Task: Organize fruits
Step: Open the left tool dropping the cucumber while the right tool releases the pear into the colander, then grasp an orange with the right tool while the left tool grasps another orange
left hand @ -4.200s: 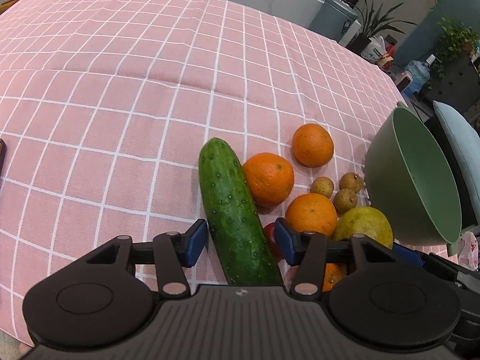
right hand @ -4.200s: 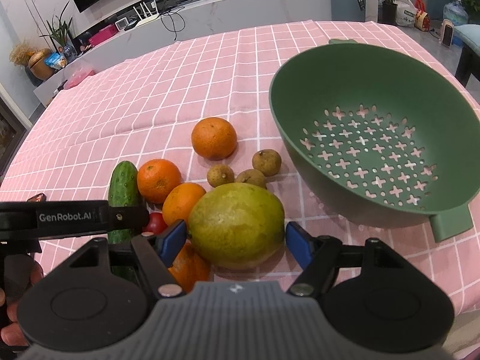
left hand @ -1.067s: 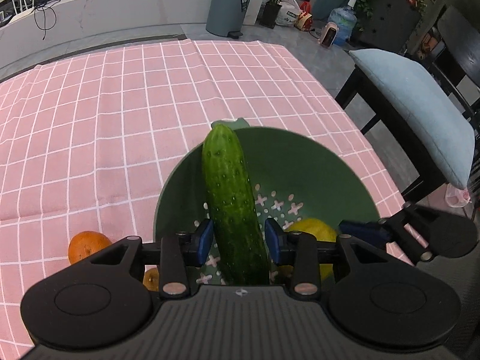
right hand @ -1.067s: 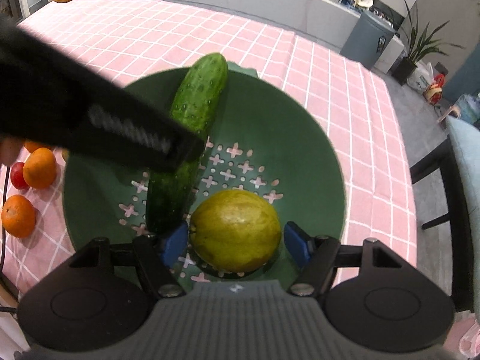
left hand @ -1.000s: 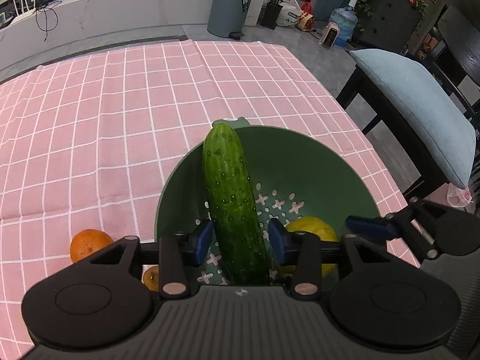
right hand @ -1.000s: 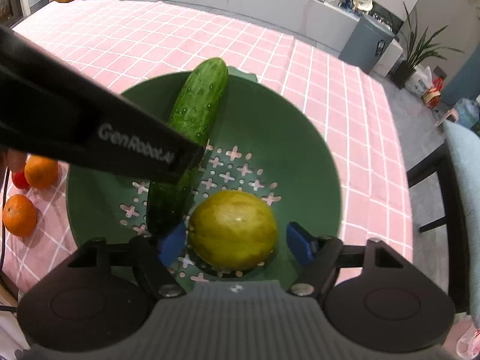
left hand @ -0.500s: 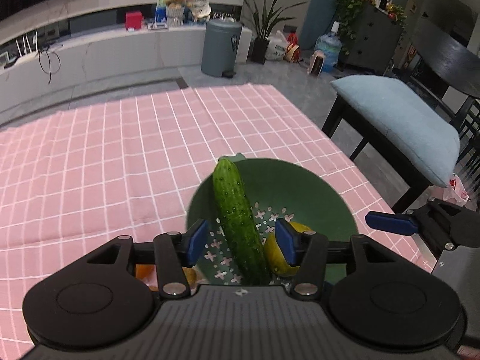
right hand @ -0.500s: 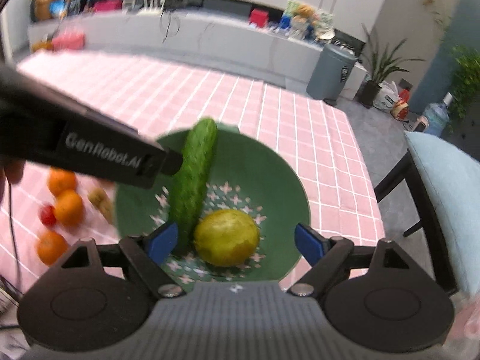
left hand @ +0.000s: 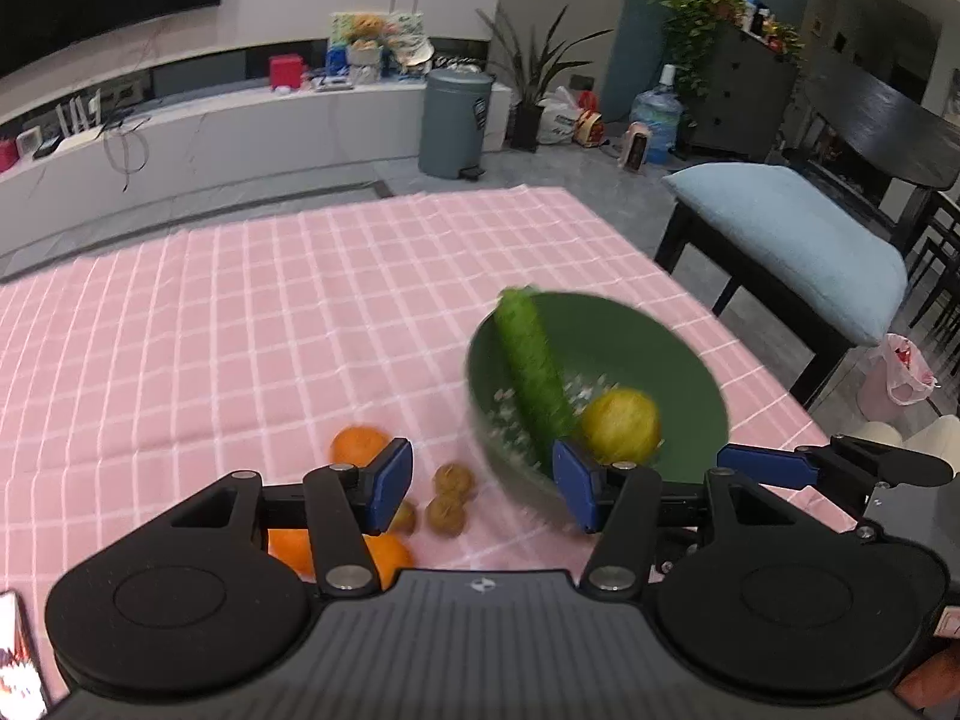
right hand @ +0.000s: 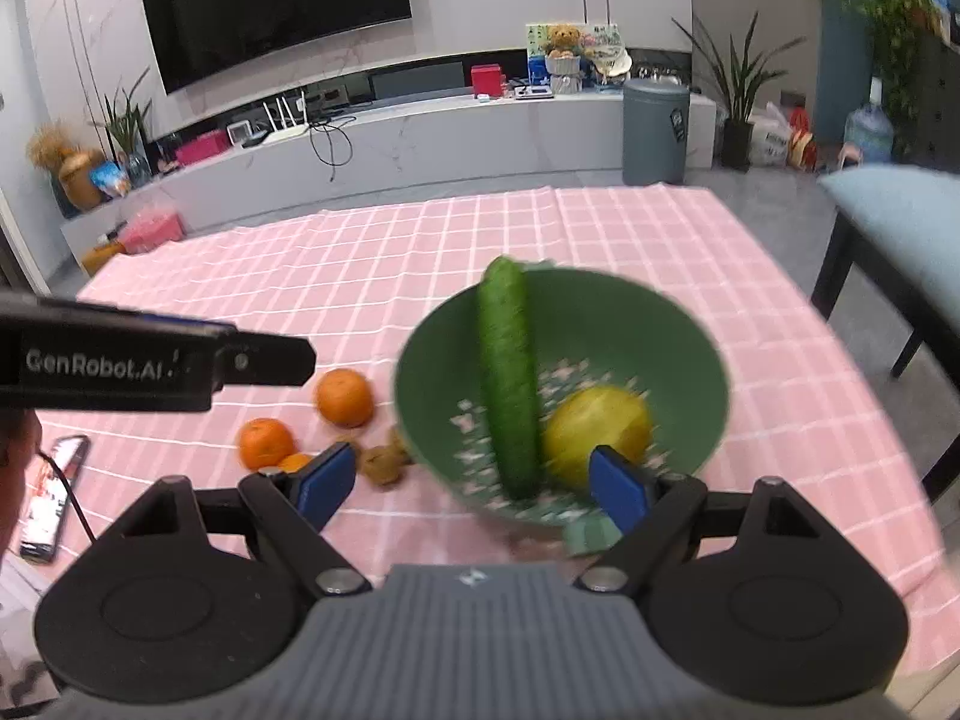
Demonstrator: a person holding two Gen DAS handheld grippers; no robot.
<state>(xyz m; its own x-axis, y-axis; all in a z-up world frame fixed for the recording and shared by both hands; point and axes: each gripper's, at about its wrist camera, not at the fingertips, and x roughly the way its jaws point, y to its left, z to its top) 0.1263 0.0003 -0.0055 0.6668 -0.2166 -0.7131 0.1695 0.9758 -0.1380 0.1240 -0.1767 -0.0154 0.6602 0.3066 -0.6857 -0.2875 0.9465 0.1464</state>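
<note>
A green colander (left hand: 672, 354) (right hand: 606, 324) sits on the pink checked tablecloth and holds a cucumber (left hand: 534, 372) (right hand: 507, 384) and a yellow-green mango (left hand: 621, 420) (right hand: 597, 429). Oranges (left hand: 359, 445) (right hand: 343, 397) and small brown fruits (left hand: 453, 480) (right hand: 381, 459) lie on the cloth left of it. My left gripper (left hand: 483, 483) is open and empty, raised above the fruits and the colander's near left rim. My right gripper (right hand: 471, 480) is open and empty, raised over the colander's near edge.
A phone (right hand: 51, 495) lies at the table's left edge. A stool with a blue cushion (left hand: 792, 240) stands beyond the right table edge. A grey bin (left hand: 453, 120) and a long white counter are behind the table.
Both grippers let go of the cucumber and the mango into the colander, opened wider and rose back. The left view has swung left, showing the loose fruits.
</note>
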